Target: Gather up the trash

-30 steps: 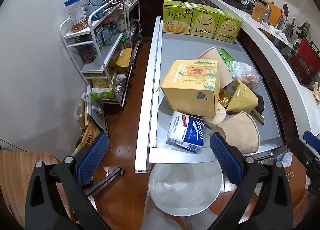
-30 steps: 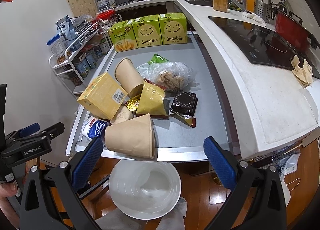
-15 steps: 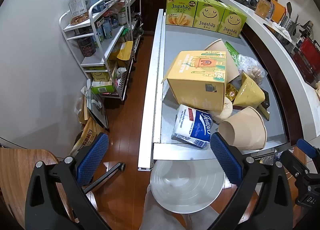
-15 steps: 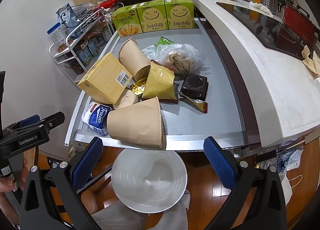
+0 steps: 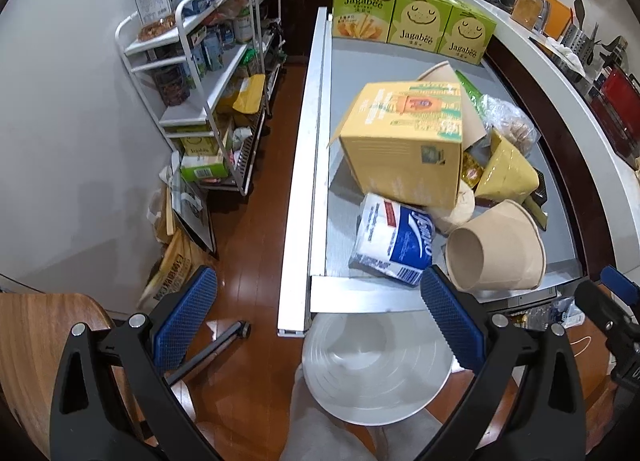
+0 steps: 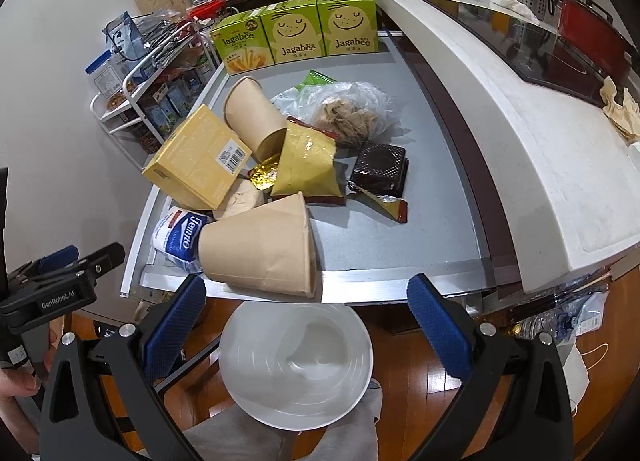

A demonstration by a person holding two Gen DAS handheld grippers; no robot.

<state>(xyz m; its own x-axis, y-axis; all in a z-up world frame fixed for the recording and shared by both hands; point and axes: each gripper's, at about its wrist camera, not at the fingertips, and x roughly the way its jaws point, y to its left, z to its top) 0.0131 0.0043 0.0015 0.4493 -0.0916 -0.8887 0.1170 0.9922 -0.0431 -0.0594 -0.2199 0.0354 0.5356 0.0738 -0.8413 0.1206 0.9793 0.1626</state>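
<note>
Grey table (image 6: pixel 400 245): it carries your whole trash pile, heaped toward the near edge within reach.
White bin (image 6: pixel 296 365): it sits just below that edge, empty, likely so trash drops straight in.
Yellow box (image 5: pixel 404 149): it leans on the pile; only your right view shows its barcode side.
Paper cup (image 6: pixel 256 249): it lies on its side at the rim, nearest the bin.
Tissue pack (image 5: pixel 394 241): beside the cup; your left view shows it whole, the right half-hidden.
Left gripper (image 5: pixel 320 317): spread wide, holding nothing.
Right gripper (image 6: pixel 306 321): spread wide above the bin, holding nothing.
</note>
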